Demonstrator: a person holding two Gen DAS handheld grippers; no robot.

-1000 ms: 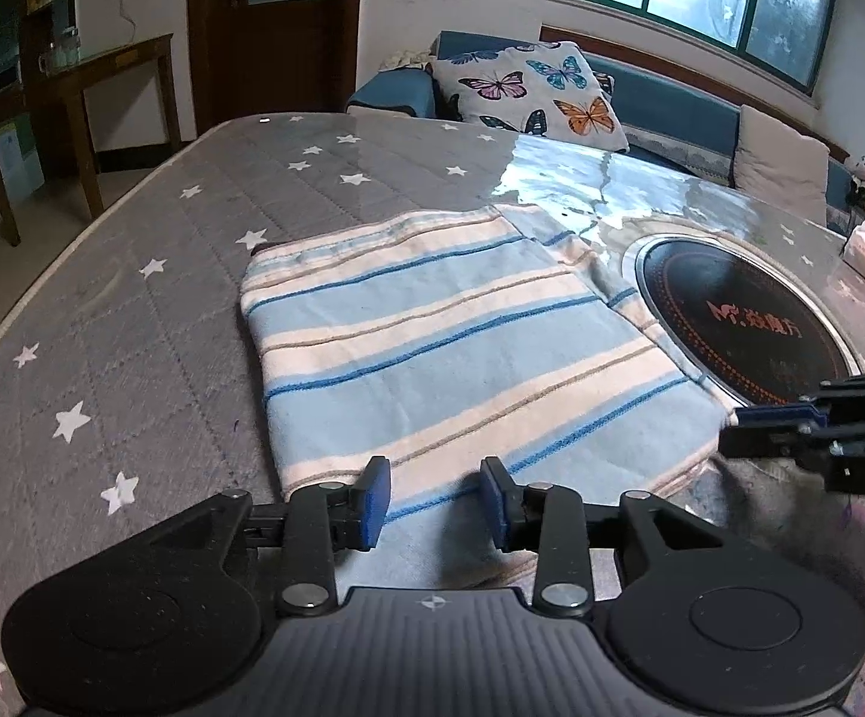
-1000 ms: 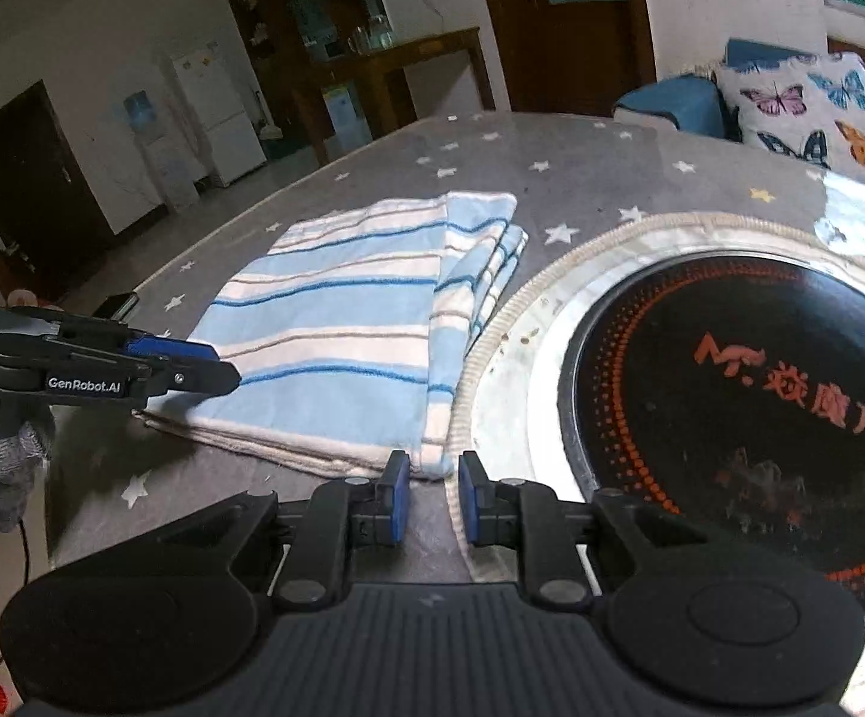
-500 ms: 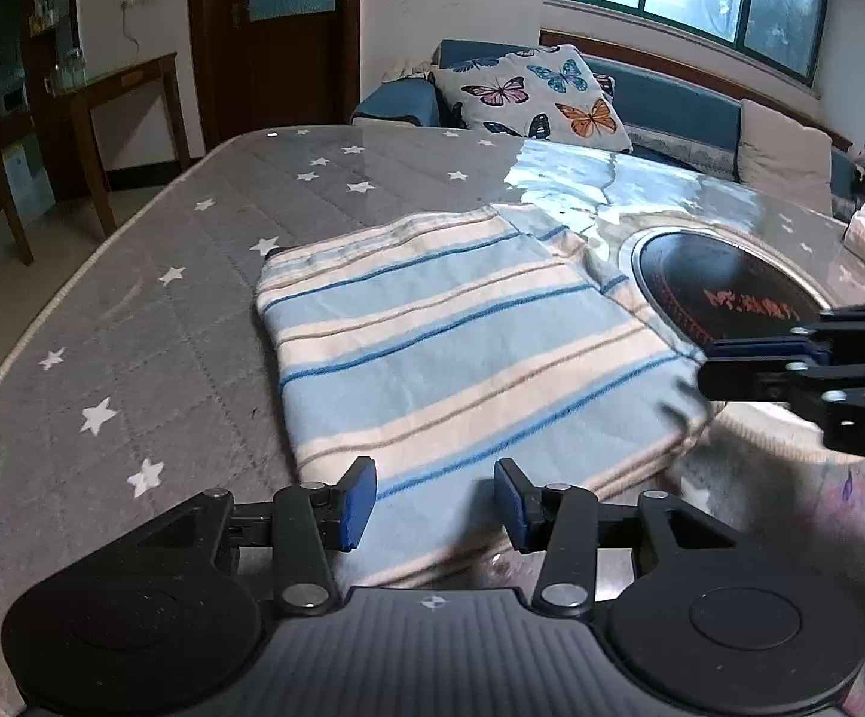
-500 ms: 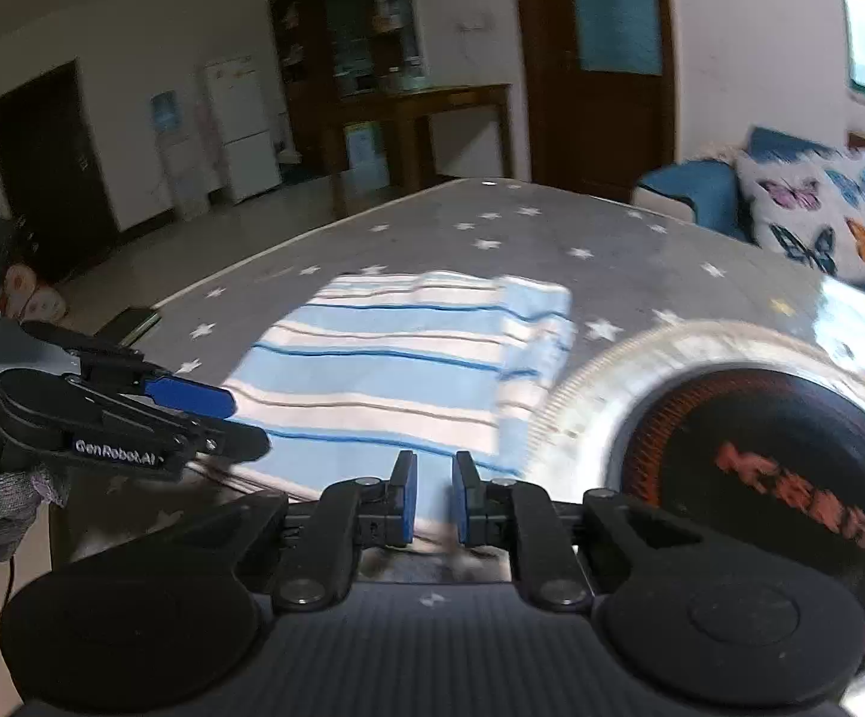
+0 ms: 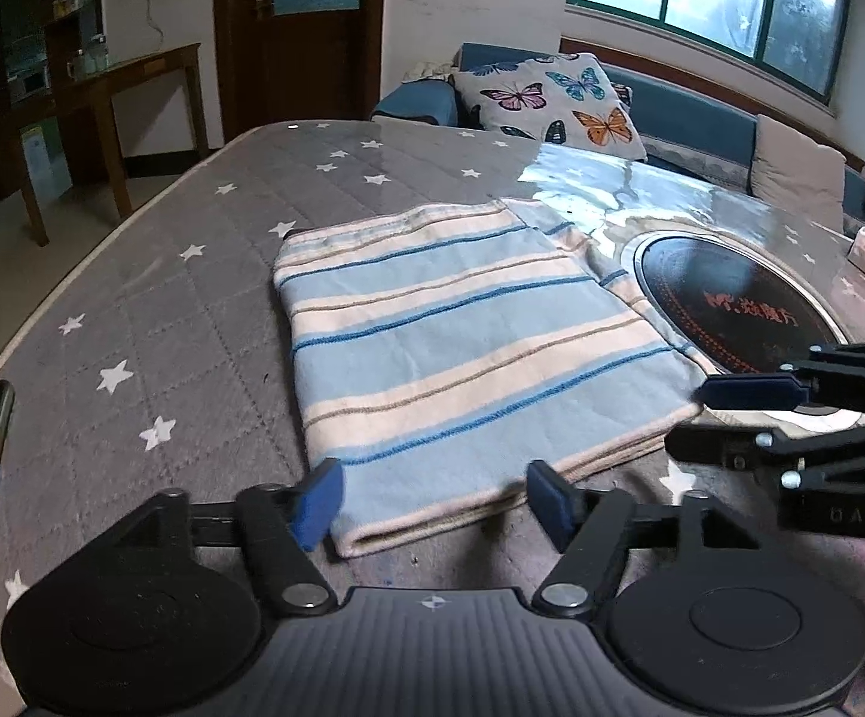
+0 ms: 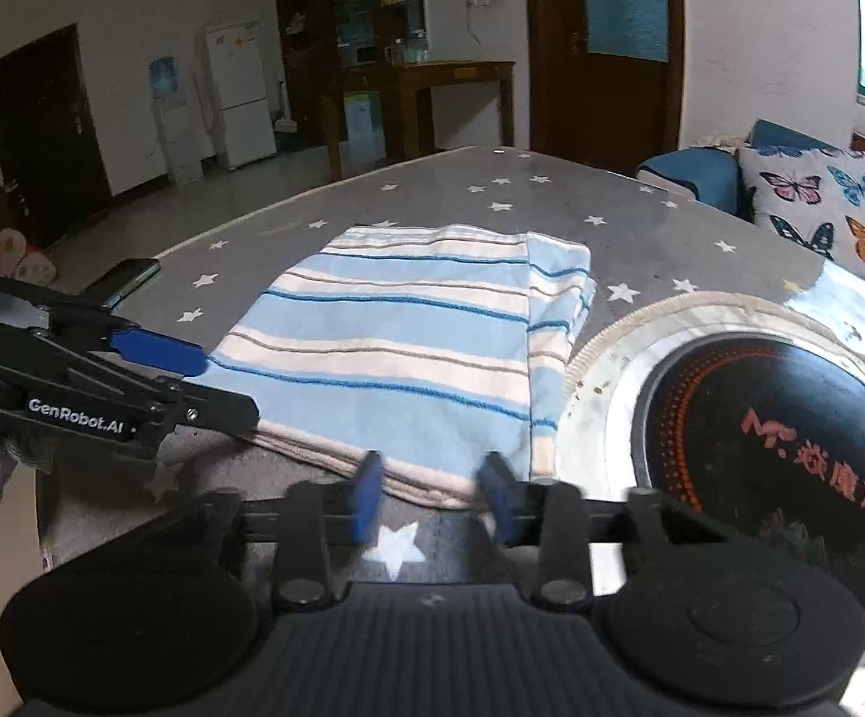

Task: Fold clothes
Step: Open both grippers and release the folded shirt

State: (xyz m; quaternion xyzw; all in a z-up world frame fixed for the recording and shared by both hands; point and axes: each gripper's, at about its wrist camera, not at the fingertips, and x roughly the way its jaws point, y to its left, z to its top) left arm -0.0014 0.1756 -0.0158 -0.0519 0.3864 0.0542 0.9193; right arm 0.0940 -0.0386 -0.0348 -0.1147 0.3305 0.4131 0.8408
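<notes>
Folded towel (image 5: pixel 462 346) flat on surface (image 5: pixel 193 310), near edge just ahead of both grippers. Left fingers (image 5: pixel 315 502) wide apart, just opened, empty. Right fingers (image 6: pixel 367 493) part open, just opened, empty.

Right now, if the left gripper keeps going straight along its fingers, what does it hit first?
Most likely the near folded edge of the striped towel. The left gripper has just been opening, with nothing clamped, and that edge lies directly ahead. Depth is unclear.

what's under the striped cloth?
The striped cloth lies folded on the grey star-print table cover; its far corner reaches the cooktop's rim. Anything beneath or between its layers is hidden.
</notes>
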